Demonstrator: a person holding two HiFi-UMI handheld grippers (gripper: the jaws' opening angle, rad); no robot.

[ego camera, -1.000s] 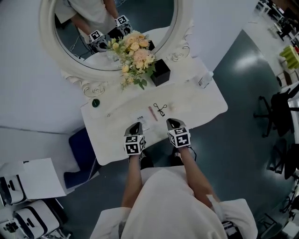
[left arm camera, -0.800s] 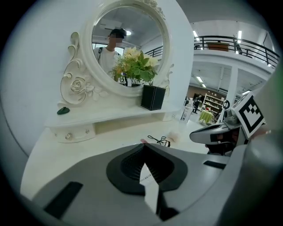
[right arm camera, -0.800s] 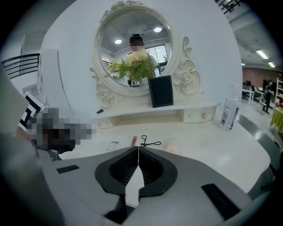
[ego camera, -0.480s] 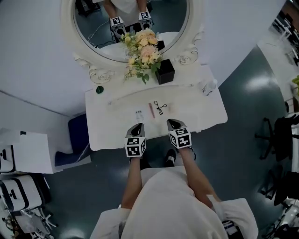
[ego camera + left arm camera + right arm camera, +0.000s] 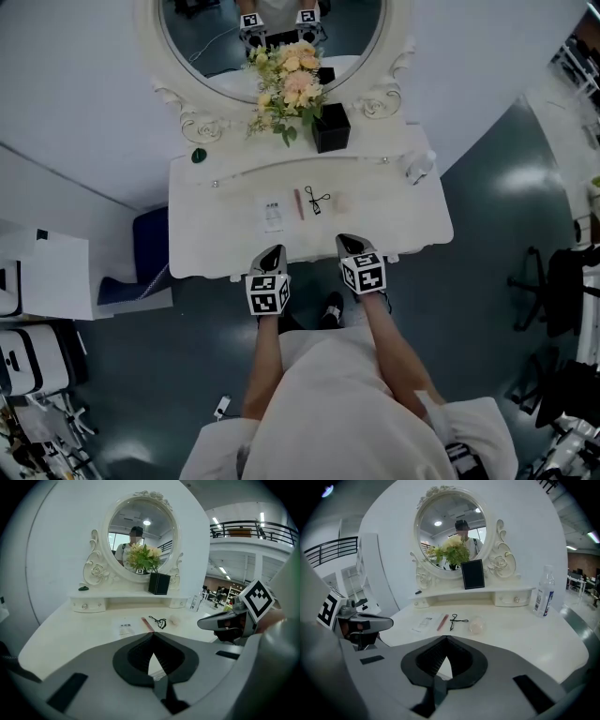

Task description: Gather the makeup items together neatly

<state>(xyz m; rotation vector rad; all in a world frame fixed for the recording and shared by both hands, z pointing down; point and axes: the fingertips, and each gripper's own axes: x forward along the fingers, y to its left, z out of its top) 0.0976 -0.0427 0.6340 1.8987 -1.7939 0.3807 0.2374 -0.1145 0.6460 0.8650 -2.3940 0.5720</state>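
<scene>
Gathering appears not begun. The left gripper [image 5: 273, 255] and right gripper [image 5: 350, 246] hover at the dressing table's [image 5: 216, 253] front edge, jaws together, empty. 4 items lie mid-table, ungathered: sachet [image 5: 272, 215], pink stick [image 5: 299, 203], eyelash curler [image 5: 317, 198], possibly a puff [image 5: 342, 202].

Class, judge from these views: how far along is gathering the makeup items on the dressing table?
Done: nothing yet; the white packet, pink stick, eyelash curler and pale round pad lie apart in a row. In hand: nothing; the left claw and right claw are shut and empty at the front edge of the dressing table. Left: all the gathering.
</scene>
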